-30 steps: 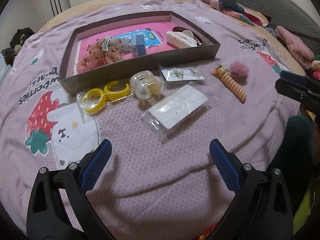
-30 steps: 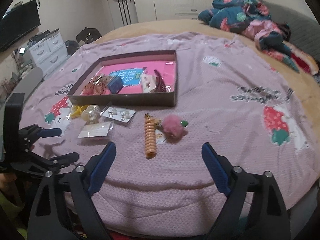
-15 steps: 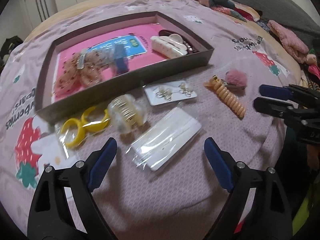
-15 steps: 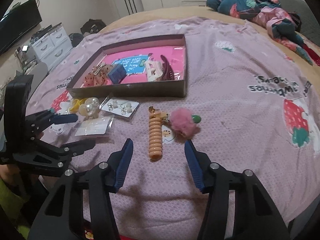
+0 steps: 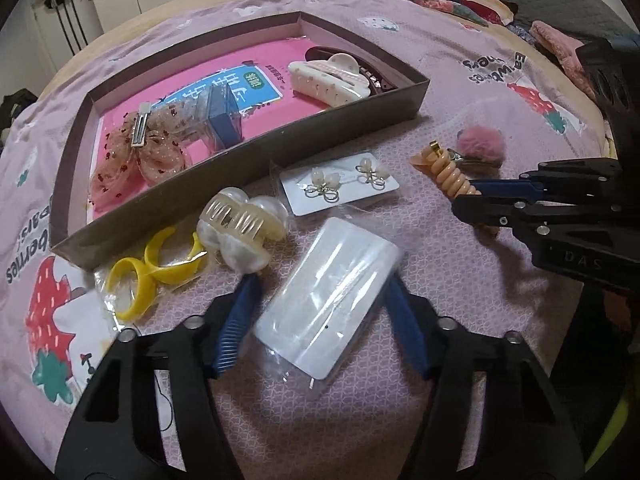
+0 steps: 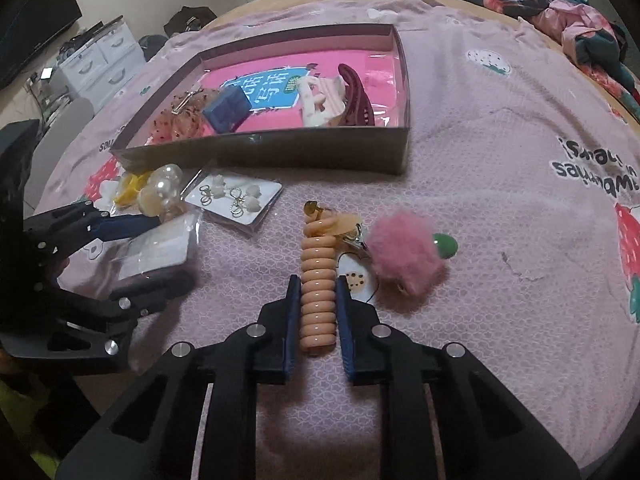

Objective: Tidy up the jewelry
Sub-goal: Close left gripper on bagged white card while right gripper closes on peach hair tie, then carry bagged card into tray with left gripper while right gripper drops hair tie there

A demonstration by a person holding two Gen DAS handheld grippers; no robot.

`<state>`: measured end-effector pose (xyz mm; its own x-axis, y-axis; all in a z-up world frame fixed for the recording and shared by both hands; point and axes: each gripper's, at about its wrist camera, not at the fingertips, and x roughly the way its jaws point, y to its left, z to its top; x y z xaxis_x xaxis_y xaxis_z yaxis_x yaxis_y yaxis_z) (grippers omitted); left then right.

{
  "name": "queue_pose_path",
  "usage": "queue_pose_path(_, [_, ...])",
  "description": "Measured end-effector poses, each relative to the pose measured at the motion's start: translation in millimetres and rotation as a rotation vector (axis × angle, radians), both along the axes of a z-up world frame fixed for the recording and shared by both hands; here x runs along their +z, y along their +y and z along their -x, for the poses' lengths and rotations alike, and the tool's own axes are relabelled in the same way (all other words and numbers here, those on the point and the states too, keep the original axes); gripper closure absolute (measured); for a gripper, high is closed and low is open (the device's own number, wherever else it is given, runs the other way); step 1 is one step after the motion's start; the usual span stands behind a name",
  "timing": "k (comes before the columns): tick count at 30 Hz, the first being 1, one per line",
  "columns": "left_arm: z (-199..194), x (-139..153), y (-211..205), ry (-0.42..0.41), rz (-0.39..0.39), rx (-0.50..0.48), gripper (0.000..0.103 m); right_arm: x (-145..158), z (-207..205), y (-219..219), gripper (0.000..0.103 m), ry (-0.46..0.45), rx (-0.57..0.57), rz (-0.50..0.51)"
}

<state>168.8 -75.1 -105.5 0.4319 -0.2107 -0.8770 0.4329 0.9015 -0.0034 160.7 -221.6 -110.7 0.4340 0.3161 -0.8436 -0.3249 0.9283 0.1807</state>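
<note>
A brown box [image 5: 248, 168] with a pink floor holds a white claw clip [image 5: 328, 80], a blue case [image 5: 224, 116] and a dotted bow clip [image 5: 144, 148]. In front of it lie yellow rings [image 5: 140, 276], a pearl claw clip [image 5: 240, 228] and an earring card [image 5: 340, 184]. My left gripper [image 5: 324, 280] has its jaws closed on the sides of a white card in a clear bag [image 5: 328, 308]. My right gripper [image 6: 318, 284] has its jaws against both sides of an orange spiral hair tie [image 6: 318, 280], which lies on the cloth beside a pink pompom clip [image 6: 404, 256].
The pink strawberry-print cloth [image 6: 520, 184] covers a round table. Piled clothes [image 6: 560, 4] lie at the far right edge. White drawers [image 6: 96, 64] and a dark screen [image 6: 36, 28] stand beyond the table on the left.
Both grippers have come down and forward and closed: the left around the bagged white card, the right around the orange spiral hair tie.
</note>
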Motion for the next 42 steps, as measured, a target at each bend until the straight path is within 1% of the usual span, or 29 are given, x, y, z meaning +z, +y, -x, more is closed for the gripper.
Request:
queue_pose_path(1, [0, 0, 0, 0.000, 0.000, 0.000, 0.058, 1, 3, 0, 0.086, -0.008, 0.000, 0.005])
queue_pose_path(4, [2, 0, -1, -0.002, 0.002, -0.002, 0.062, 4, 11, -4, 0.086, -0.018, -0.013, -0.001])
queue_pose_path(9, [14, 1, 4, 0.010, 0.039, 0.006, 0.063, 15, 25, -15, 0.086, -0.055, -0.050, -0.018])
queue_pose_path(12, [23, 1, 7, 0.021, 0.064, 0.022, 0.063, 24, 32, -21, 0.086, -0.078, -0.068, -0.047])
queue_pose_path(20, [31, 12, 9, 0.024, 0.091, 0.051, 0.064, 57, 36, -24, 0.086, -0.133, -0.059, -0.080])
queue_pose_path(23, [30, 20, 10, 0.028, 0.102, 0.064, 0.064, 67, 36, -25, 0.086, -0.145, -0.061, -0.093])
queue_pose_path(29, [33, 46, 12, -0.024, 0.122, 0.063, 0.064, 86, 32, -25, 0.086, -0.178, -0.068, -0.099])
queue_pose_path(31, [30, 52, 13, -0.026, 0.130, 0.066, 0.064, 94, 31, -27, 0.086, -0.191, -0.075, -0.100])
queue_pose_path(37, [18, 87, 23, -0.095, 0.144, 0.082, 0.064, 115, 26, -29, 0.086, -0.238, -0.079, -0.101])
queue_pose_path(42, [5, 112, 34, -0.144, 0.142, 0.104, 0.064, 135, 16, -25, 0.086, -0.269, -0.063, -0.109])
